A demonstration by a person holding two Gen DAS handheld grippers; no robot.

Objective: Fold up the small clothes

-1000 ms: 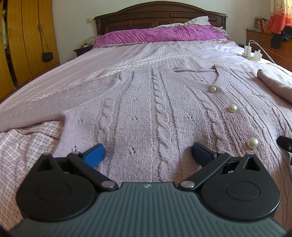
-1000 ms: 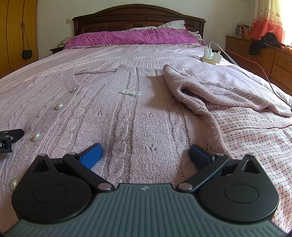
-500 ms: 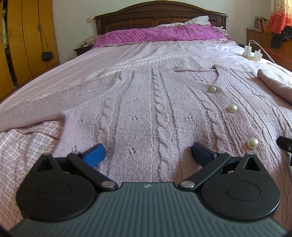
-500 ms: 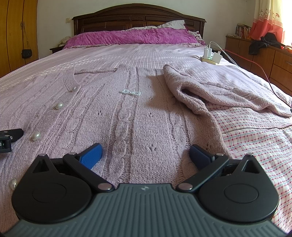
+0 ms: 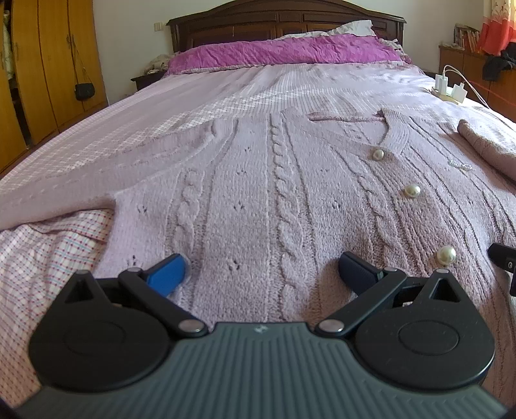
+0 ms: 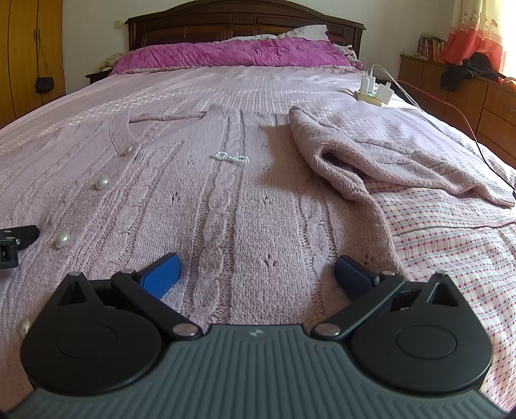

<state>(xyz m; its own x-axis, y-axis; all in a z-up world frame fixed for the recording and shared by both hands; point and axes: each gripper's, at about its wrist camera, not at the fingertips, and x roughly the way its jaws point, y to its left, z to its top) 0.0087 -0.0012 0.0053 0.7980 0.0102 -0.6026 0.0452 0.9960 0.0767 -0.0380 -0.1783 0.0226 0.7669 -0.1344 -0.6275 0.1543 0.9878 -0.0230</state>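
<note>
Left gripper (image 5: 261, 269) spread wide, nothing pinched, blue fingertips (image 5: 167, 269) parked on hem of lilac cable-knit cardigan (image 5: 283, 180), lower centre of frame. Right gripper (image 6: 258, 270) likewise released, resting on same knit. Pearl buttons (image 5: 412, 190) lined up mid right. Sleeve (image 6: 371, 151) seen folded over, right side. Magenta pillow (image 6: 232, 53) and headboard (image 6: 242, 22) at top.
</note>
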